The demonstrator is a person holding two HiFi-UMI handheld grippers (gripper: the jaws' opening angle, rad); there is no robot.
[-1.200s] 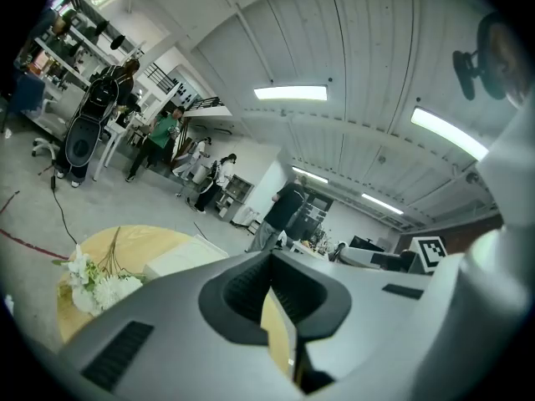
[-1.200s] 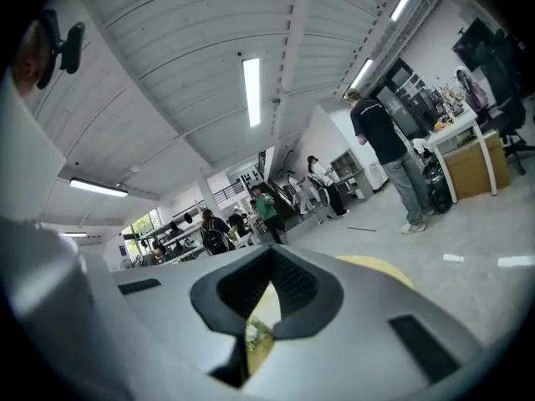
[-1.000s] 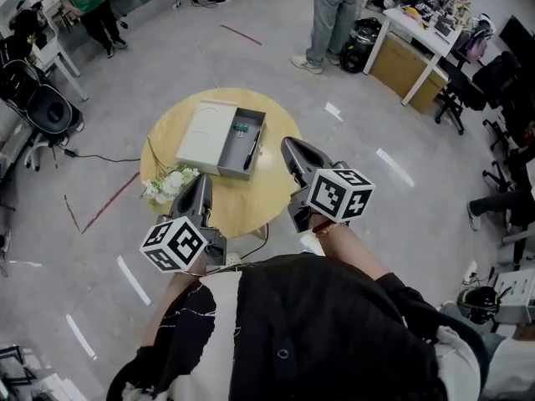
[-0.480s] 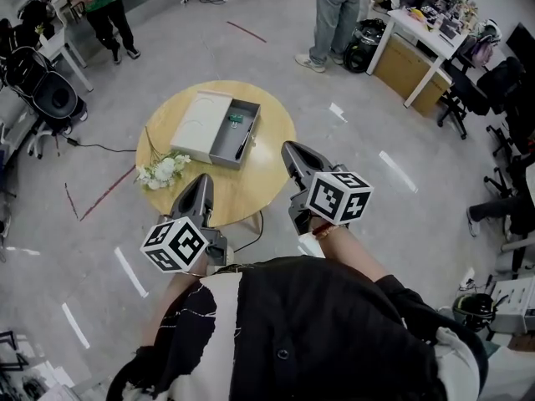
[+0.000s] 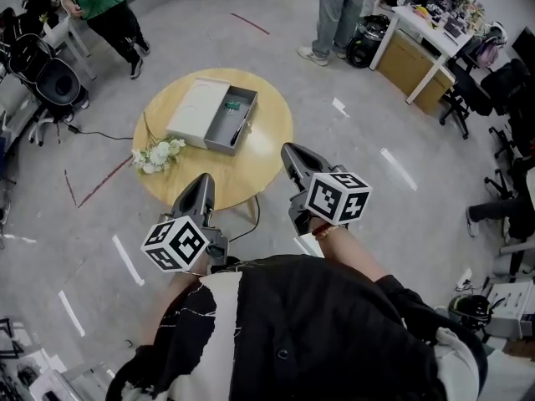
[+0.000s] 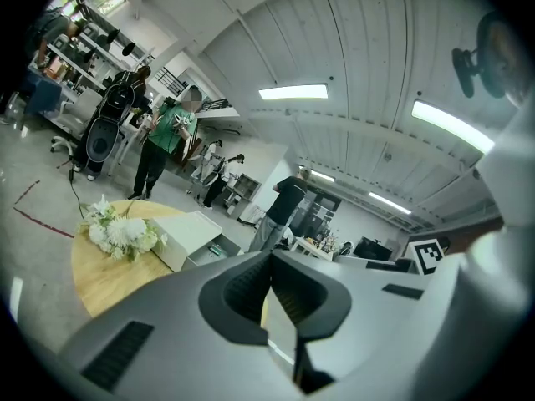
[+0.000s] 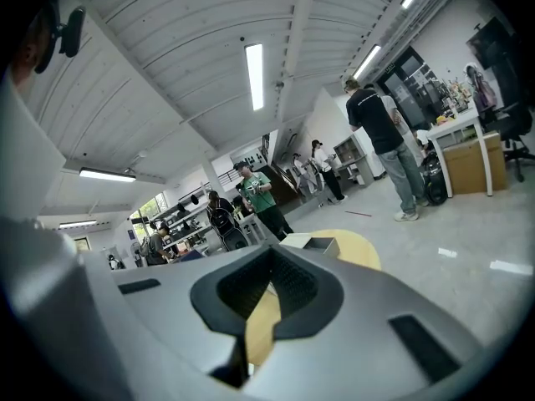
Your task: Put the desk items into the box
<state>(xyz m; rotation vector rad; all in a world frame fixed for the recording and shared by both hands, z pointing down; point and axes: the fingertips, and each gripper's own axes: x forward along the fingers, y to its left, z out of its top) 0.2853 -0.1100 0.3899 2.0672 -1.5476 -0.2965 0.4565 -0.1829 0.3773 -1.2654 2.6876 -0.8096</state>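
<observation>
A grey box lies open on the round wooden table, its lid folded out to the left. A dark pen and a small green item lie inside it. A bunch of white flowers rests on the table's left edge. My left gripper hangs shut and empty over the table's near rim. My right gripper is shut and empty at the table's right rim. The left gripper view shows the left gripper well short of the flowers and the box. Beyond the right gripper lies the box.
A cable runs down from the table to the floor. One person stands at the far left, another at the back. A white desk and black chairs fill the right side, and a chair stands left.
The table and box now sit higher and smaller in the head view: both grippers have drawn back from them. Both jaws stay shut and empty.
</observation>
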